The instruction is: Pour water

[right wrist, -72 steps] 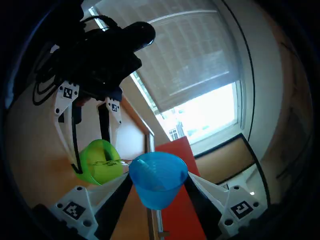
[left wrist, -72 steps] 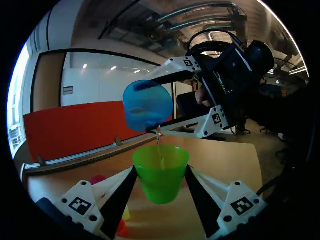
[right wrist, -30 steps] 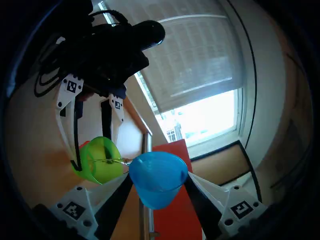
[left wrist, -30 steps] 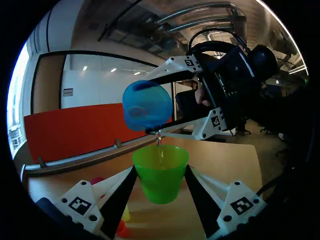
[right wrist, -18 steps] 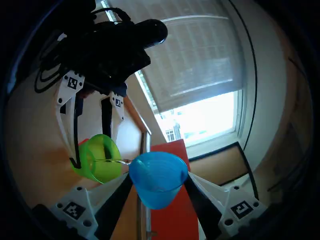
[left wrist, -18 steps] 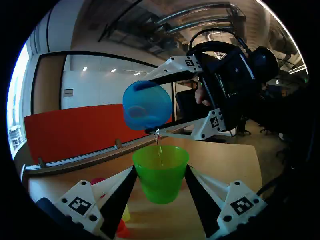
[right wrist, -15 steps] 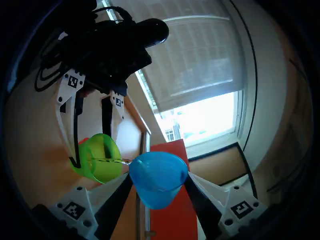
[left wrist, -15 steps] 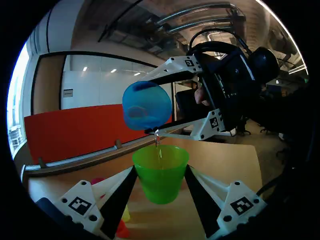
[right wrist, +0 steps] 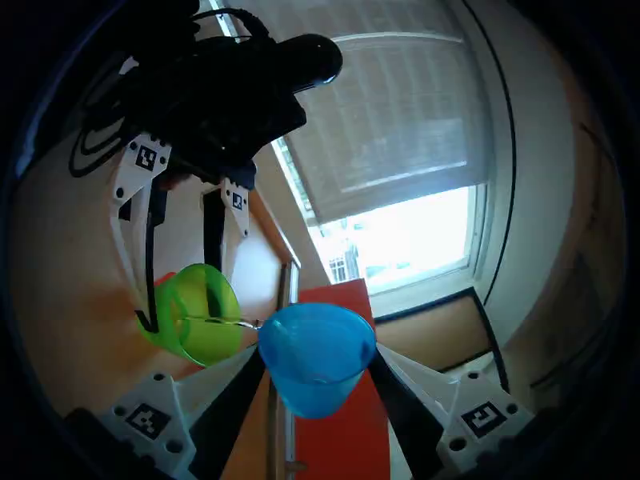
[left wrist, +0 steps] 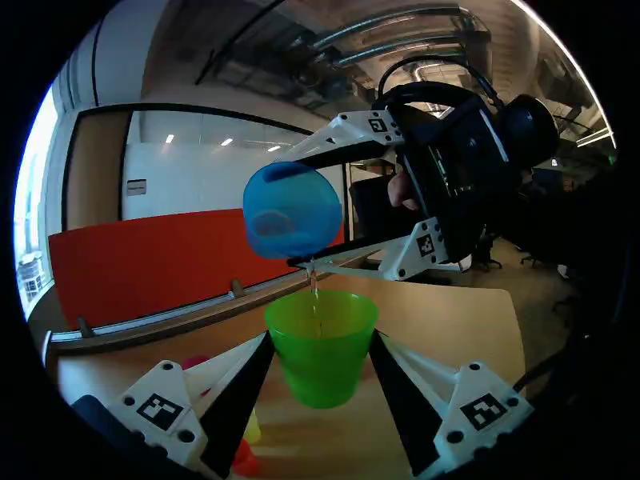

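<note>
Change: barely any since the earlier frames. Blue cup [left wrist: 292, 210] tipped a shade further, still trickling into the green cup [left wrist: 322, 360].
Right tool [right wrist: 318, 360]: closed on the blue cup, one finger pressing each side; a hand [left wrist: 398, 190] visible behind it in the left gripper view.
Left tool [left wrist: 322, 352]: clamped on the green cup from both sides, holding it upright.
Blue cup position: held in the air above and just behind the green cup's rim, mouth tilted well over and lip aimed down at the opening.
Green cup position: lifted off the desk [left wrist: 448, 312], directly beneath the blue cup's lip.
Stream of water [left wrist: 314, 280]: thin and unbroken, from the low edge of the blue cup into the green cup, landing inside the rim and not on the desk.
Done: both cups gripped, lined up, pouring well under way.
Fill level: hard to read through the green plastic; only a little water apparently left in the blue cup, judging by the steep tilt and weak trickle.
Left to do: probably drain the last of it, bring the blue cup back upright, then set both cups down.
Other: small coloured things [left wrist: 192, 360] on the desk beside the left tool, too hidden to identify.
</note>
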Motion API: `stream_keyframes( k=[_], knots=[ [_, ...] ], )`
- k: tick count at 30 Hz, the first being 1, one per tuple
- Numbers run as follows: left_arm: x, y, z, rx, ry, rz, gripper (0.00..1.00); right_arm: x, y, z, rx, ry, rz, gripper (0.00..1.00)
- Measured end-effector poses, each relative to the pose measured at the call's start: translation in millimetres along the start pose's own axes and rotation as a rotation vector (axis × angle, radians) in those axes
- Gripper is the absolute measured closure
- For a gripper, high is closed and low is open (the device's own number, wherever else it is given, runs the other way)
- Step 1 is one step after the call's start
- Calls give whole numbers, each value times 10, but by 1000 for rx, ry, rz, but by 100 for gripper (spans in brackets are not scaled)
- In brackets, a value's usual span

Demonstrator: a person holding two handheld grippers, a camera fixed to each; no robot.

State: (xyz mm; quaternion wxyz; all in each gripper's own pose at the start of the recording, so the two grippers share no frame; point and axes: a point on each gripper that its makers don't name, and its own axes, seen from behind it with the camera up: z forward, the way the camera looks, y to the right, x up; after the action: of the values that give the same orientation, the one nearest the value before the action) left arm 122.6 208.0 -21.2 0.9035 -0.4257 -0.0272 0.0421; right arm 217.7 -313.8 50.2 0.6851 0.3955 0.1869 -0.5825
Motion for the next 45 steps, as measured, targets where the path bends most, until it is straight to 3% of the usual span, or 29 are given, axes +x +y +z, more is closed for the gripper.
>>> stream_keyframes(
  k=[45],
  knots=[
    [-12,33,23,-7,5,-1,17,-22,77,-5,-14,-11,-66,10]
  ],
)
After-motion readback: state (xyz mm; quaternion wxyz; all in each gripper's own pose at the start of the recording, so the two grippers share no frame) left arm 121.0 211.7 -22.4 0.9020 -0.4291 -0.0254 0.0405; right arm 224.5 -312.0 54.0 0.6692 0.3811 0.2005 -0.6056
